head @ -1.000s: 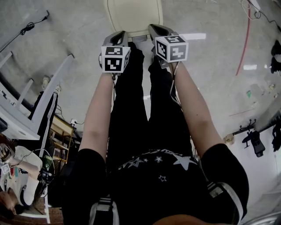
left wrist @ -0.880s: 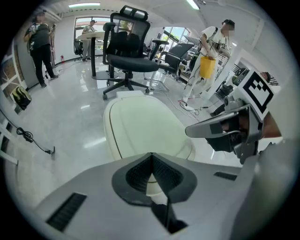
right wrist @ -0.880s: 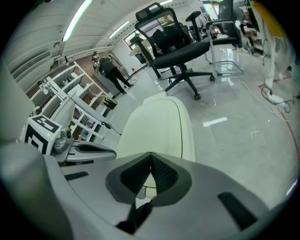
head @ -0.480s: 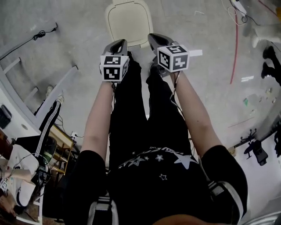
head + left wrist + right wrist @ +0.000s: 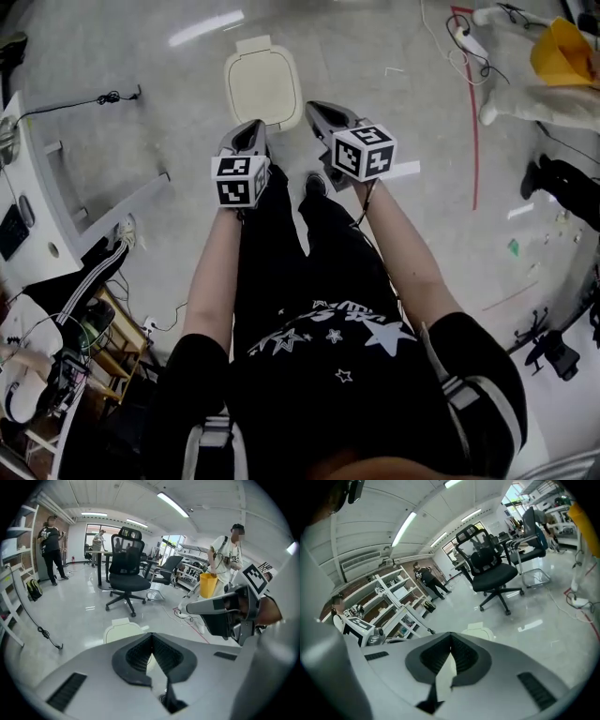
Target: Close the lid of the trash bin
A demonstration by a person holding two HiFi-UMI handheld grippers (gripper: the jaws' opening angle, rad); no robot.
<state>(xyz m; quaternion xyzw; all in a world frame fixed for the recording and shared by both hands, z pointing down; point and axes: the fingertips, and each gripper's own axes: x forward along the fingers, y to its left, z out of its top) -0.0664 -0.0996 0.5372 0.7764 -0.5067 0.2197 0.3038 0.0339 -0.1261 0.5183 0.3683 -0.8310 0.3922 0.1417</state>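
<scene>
Biggest thing here is the shiny grey floor (image 5: pixel 141 56), which fills most of the head view. A person in black trousers (image 5: pixel 281 253) stands on it with both arms stretched forward and a claw in each hand. Off at the left edge there's a white shelf frame (image 5: pixel 37 216). Both gripper views show a black office chair (image 5: pixel 123 569) further back in the room.

The trash bin (image 5: pixel 263 86) sits on the floor just ahead of the person's feet. It's past the tips of both claws and a touch closer to the left one. It's cream, a rounded rectangle from above, with a thin darker outline just inside the edge and a small square tab on the far side. From the left gripper view the lid looks like it's lying flat on top of the bin, so down rather than standing up.

The left claw (image 5: pixel 251 131) has its jaws together at the tips with nothing between them. The right claw (image 5: pixel 317 111) is the same, jaws together and empty. Neither one is on the bin.

Smaller stuff: a yellow bucket (image 5: pixel 561 52) at top right, a red line (image 5: pixel 473 122) on the floor, and a black cable (image 5: pixel 94 99) near the shelf frame.
</scene>
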